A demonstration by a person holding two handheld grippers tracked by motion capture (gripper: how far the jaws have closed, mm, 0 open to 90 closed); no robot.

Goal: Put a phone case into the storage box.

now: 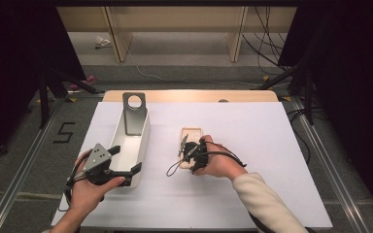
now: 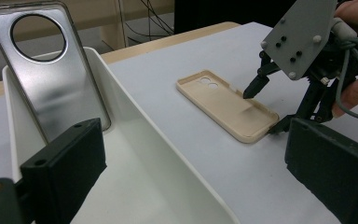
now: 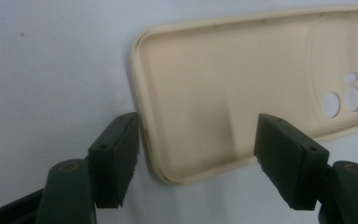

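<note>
A beige phone case (image 1: 191,132) lies hollow side up on the white table cover, its camera holes at the far end (image 2: 223,102). My right gripper (image 1: 187,151) hovers low over the case's near end. In the right gripper view the beige case (image 3: 242,84) has one corner between the open jaws of that gripper (image 3: 196,135); one pad is close to the short edge, the other stands off it. The right gripper (image 2: 265,108) tilts steeply down. My left gripper (image 1: 125,159) stands wide open at the near end of a white bin (image 1: 145,141), its jaws (image 2: 196,140) astride the bin's right wall (image 2: 135,126).
A silver phone case (image 1: 135,114) with a round hole leans upright against the bin's far end (image 2: 56,79). The white cover (image 1: 252,145) stretches right of the beige case. Beyond the wooden table edge (image 1: 189,95) are cables, stand legs and shelving.
</note>
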